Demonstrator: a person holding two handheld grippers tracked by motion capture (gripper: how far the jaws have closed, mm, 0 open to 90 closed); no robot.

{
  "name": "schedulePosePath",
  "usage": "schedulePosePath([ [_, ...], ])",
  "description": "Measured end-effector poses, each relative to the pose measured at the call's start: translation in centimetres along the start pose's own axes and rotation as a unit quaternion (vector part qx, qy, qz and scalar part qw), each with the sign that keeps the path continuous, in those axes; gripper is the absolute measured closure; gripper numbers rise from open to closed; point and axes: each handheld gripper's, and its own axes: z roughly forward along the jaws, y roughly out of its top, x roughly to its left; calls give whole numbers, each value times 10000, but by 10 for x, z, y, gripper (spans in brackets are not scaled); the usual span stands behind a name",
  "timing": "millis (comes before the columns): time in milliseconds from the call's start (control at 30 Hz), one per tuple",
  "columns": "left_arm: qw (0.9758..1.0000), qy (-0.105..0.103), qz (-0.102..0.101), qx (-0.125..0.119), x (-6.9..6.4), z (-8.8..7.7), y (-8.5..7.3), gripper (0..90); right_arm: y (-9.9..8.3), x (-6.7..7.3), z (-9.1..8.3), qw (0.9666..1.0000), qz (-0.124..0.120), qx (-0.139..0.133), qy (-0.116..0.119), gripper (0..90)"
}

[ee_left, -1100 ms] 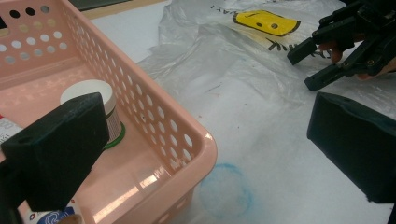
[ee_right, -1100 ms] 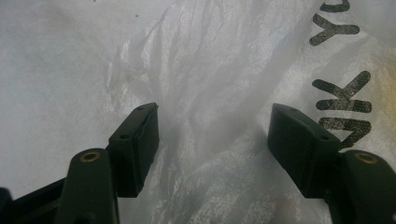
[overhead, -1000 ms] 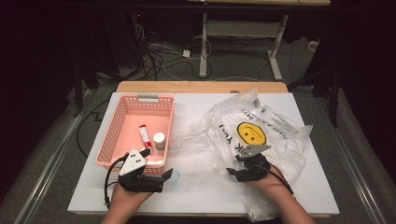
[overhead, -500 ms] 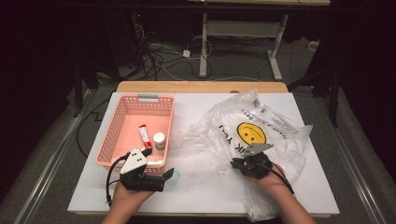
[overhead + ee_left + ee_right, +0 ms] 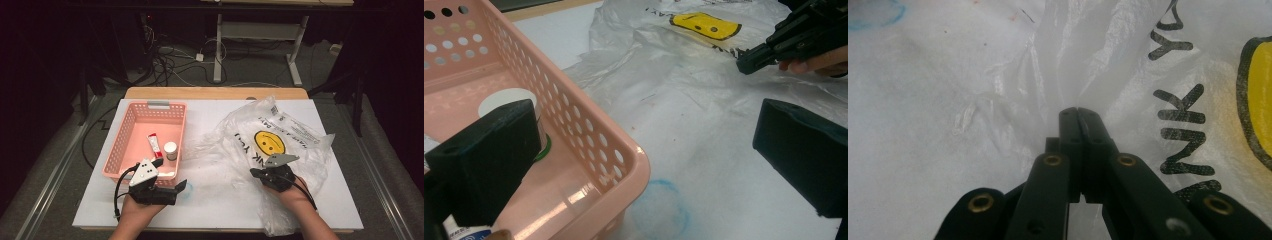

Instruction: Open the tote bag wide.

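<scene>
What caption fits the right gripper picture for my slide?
Right gripper pinches a fold of the smiley plastic bag.

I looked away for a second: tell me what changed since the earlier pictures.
The right claw has just been closing and now pinches a fold of the plastic bag, with little travel of the hand. The left claw stays open across the pink basket's corner; the tube and small jar lie unmoved.

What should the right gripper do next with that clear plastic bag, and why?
Probably lift a little to raise the film. The right gripper has just closed, and its jaws now meet on a pinched fold of the clear plastic bag with the yellow smiley face. The left gripper is open, straddling the pink perforated plastic basket's near corner.
</scene>
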Motion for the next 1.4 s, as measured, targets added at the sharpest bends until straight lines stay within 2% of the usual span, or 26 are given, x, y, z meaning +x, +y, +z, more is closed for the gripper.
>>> schedulePosePath([
  [133,10000,3,-4,-10,1,0,0,0,1,-2,-3,9999,43,-86,-47,900],
  [267,10000,7,-1,-1,1,0,0,0,-1,-1,2,9999,-37,93,-126,900],
  [400,10000,15,-7,-16,1,-1,0,0,0,0,4,9998,-50,83,-146,876],
  [500,10000,15,-13,-7,1,-1,0,0,2,1,6,9998,-75,93,-153,778],
  [600,10000,12,-9,-6,1,-1,0,0,4,2,10,9999,-1,59,-112,622],
  [633,10000,11,-4,-8,1,-2,0,0,6,3,12,9999,44,39,-103,516],
  [733,10000,21,-3,-10,1,-2,0,0,7,5,16,10000,32,89,-22,475],
  [800,10000,28,-10,-10,2,-2,0,0,7,7,20,9998,-29,197,-74,462],
  [833,10000,27,-19,-15,2,-2,0,0,7,7,21,9996,-53,247,-113,466],
  [967,10000,22,4,7,2,-2,0,0,7,4,21,9996,70,260,-121,643],
  [1067,10000,20,1,5,1,-2,0,0,6,0,20,9995,164,223,-176,738],
  [1200,10000,21,9,14,1,-1,0,0,5,-1,19,9995,138,218,-195,863],
  [1333,10000,28,2,12,2,-1,0,0,4,-1,19,9995,133,202,-216,900],
  [1400,10000,29,11,17,1,-1,0,0,4,-3,16,9997,194,54,-151,900],
])
